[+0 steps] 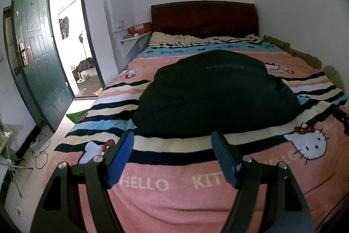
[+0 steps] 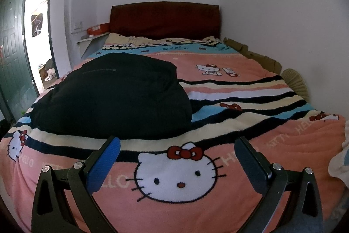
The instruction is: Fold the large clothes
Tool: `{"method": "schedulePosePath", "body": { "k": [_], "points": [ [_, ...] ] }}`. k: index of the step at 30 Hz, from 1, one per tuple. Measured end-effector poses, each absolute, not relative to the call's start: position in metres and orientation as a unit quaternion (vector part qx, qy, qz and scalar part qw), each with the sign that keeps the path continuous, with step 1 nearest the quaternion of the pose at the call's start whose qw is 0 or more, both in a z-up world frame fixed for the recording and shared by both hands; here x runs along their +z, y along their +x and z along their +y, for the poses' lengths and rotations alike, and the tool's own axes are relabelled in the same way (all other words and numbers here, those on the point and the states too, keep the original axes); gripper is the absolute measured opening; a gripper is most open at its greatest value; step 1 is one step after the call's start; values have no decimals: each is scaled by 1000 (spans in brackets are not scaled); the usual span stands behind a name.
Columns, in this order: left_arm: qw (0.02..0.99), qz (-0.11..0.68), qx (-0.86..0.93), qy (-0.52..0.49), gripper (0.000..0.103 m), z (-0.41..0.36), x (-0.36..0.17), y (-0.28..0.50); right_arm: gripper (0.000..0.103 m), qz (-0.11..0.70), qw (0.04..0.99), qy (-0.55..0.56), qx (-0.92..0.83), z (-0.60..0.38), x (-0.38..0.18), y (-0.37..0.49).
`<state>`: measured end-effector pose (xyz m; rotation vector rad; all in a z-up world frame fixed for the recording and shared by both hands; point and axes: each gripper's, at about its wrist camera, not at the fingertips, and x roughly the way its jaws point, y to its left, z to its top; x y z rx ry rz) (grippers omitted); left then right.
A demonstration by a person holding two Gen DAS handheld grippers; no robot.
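Note:
A large black puffy garment lies bunched in a folded mound on the bed's pink Hello Kitty blanket. It also shows in the right wrist view, to the left of centre. My left gripper is open and empty, hovering just short of the garment's near edge. My right gripper is open and empty above the blanket, its left finger near the garment's near right corner. Neither gripper touches the cloth.
A dark red headboard stands against the white wall. An open green door and doorway are at the left. A small shelf with an orange box is beside the bed. Cardboard and a fan line the bed's right side.

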<state>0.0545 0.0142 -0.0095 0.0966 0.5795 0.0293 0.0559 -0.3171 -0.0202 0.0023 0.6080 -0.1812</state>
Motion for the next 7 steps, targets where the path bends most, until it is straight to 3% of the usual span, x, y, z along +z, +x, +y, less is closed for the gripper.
{"method": "schedulePosePath", "body": {
  "k": [7],
  "points": [
    [957, 285, 17, 50, 72, 17, -10, 56, 102, 300, 950, 1, -88, -318, -20, 57]
  ]
}}
